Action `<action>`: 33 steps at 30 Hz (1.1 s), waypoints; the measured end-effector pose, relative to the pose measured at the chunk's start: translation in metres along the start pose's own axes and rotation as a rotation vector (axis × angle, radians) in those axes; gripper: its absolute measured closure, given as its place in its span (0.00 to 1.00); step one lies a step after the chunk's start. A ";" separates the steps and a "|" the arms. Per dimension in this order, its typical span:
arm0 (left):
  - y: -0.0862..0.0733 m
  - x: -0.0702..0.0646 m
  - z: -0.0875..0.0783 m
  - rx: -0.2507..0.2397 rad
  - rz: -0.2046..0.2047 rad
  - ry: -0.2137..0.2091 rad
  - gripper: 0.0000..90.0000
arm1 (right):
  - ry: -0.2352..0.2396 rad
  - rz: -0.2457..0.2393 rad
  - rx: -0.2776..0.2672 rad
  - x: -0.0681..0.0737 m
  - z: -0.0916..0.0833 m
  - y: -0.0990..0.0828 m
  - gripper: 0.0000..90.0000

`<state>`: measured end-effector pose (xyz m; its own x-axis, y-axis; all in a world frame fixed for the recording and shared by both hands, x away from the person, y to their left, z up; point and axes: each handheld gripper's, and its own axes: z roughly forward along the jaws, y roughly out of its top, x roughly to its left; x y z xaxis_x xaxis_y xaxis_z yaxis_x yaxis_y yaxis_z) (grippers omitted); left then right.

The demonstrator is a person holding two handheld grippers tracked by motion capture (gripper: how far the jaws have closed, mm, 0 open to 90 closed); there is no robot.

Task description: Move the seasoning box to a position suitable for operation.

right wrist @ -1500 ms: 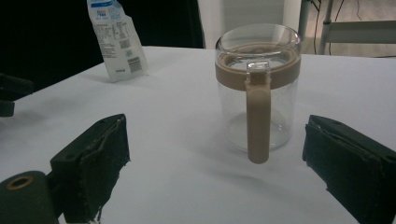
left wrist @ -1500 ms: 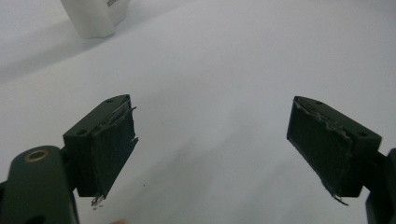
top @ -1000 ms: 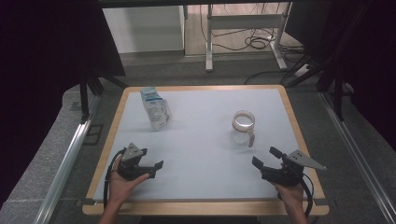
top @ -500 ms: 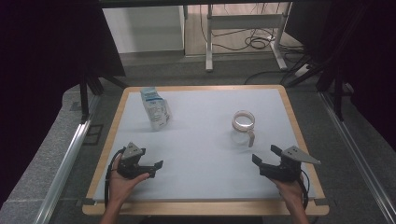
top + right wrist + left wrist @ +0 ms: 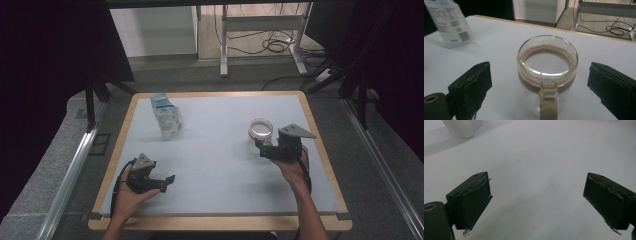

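A clear glass mug (image 5: 260,128) with a tan band and handle stands at the right of the white table top (image 5: 220,165). My right gripper (image 5: 265,144) sits just in front of it, open. In the right gripper view the mug (image 5: 547,57) stands between the two jaws of that gripper (image 5: 540,75), handle toward the camera, and neither pad touches it. A white and blue milk carton (image 5: 167,116) (image 5: 449,22) stands at the back left. My left gripper (image 5: 167,182) (image 5: 536,192) rests near the front left. Its jaws have just been opening and nothing is between them.
A wooden rim (image 5: 220,223) frames the white top. Metal rails (image 5: 70,170) run along both sides of the table. Beyond the far edge are a white cabinet (image 5: 155,30), a metal stand (image 5: 260,35) and cables on the floor. The carton's base (image 5: 461,128) lies ahead of the left jaws.
My right gripper has moved from the front right corner forward and left up to the mug, which now stands between its jaws. The left hand has stayed in place.
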<state>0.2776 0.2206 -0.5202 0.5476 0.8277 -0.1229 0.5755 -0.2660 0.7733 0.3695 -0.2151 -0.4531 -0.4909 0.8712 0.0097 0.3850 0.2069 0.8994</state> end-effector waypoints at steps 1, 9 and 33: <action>0.000 0.000 0.000 0.000 0.000 0.000 0.08 | 0.000 0.000 0.000 0.000 0.000 0.000 0.06; -0.001 0.002 -0.003 -0.009 -0.011 -0.003 0.05 | -0.001 0.028 0.061 -0.010 0.046 -0.002 0.02; -0.001 0.003 0.004 -0.004 -0.013 0.002 0.06 | 0.039 -0.033 0.109 -0.008 0.047 -0.002 0.12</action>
<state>0.2811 0.2218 -0.5238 0.5391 0.8318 -0.1319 0.5799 -0.2530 0.7744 0.4096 -0.2015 -0.4759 -0.5337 0.8457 -0.0005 0.4498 0.2844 0.8466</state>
